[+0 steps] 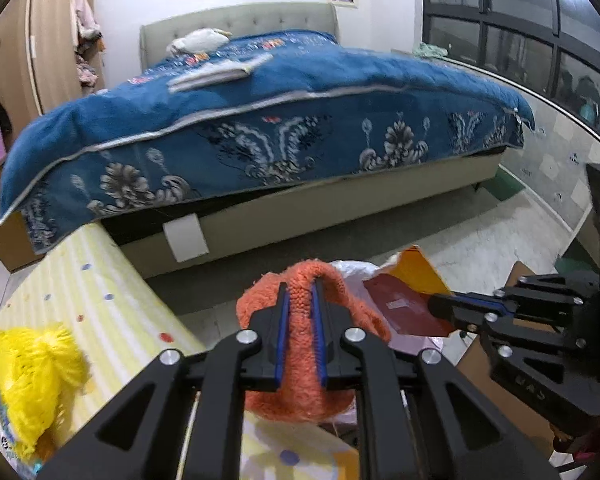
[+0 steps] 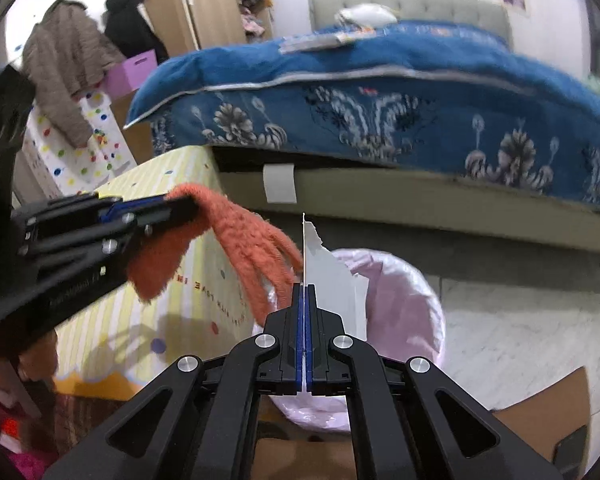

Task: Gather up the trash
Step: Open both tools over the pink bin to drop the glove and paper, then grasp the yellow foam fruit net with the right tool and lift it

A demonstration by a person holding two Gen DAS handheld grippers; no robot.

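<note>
Left gripper [image 1: 300,332] pinches the fuzzy orange cloth [image 1: 300,356] mid-fold, held up just left of the pink-lined bin [image 2: 416,300], its fringe drooping onto the bin's near rim, probably staged for dropping in. Right gripper [image 2: 305,320], pressed tight on a torn white card sheet [image 2: 332,280], holds it upright directly over the bin, likely for the same reason.

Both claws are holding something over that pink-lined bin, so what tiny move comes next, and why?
Probably open the right gripper: its jaws pinch the torn card directly above the trash bin, so it should fall inside. The left gripper holds the orange cloth.
</note>
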